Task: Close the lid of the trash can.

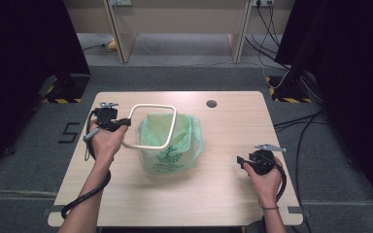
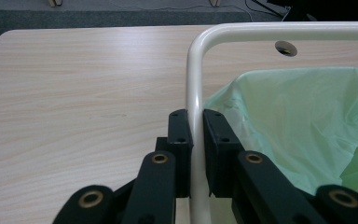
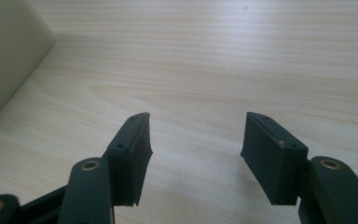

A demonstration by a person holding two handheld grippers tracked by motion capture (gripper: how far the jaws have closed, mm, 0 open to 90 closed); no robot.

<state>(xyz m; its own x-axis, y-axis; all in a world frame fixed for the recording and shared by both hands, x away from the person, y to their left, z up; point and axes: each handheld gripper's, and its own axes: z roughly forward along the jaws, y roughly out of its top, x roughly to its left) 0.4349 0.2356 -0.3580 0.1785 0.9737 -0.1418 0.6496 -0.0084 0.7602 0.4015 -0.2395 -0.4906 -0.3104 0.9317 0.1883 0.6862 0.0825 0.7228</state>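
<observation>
Desk (image 1: 223,194) — pale wood-grain laminate, matt, rounded corners, with a small round cable hole (image 1: 211,103) near its far edge.

Frame (image 1: 151,126) — cream-white tube, smooth and glossy, bent into a rectangular loop with rounded corners. It is held tilted above the desk's middle left, its far-right part over the mouth of the bag, its near-left side at the left hand-held gripper. In the left gripper view the tube (image 2: 195,98) rises between the jaws and curves off to the right at the top.

Bag (image 1: 172,145) — thin, translucent pale-green plastic film, crinkled and softly folded, with a darker green print on the near face. It stands open-mouthed at the desk's centre, under and beside the frame.

Left hand-held gripper (image 1: 122,124) — black, hard-edged, with brass-coloured pivot rivets on its links. The jaws stand nearly together, both pads pressed flat on the tube from either side — a firm grip on the frame. Left hand (image 1: 107,143) wraps the body; a black cable trails toward the near edge.

Right hand-held gripper (image 1: 241,160) — same build, grey three-cornered plate on top. It sits low over the desk's near right, well apart from the bag. Its jaws (image 3: 196,149) stand wide apart with bare wood grain between them, holding nothing. A pale, smooth, out-of-focus surface lies at the upper left of the right gripper view; what it is cannot be told.
</observation>
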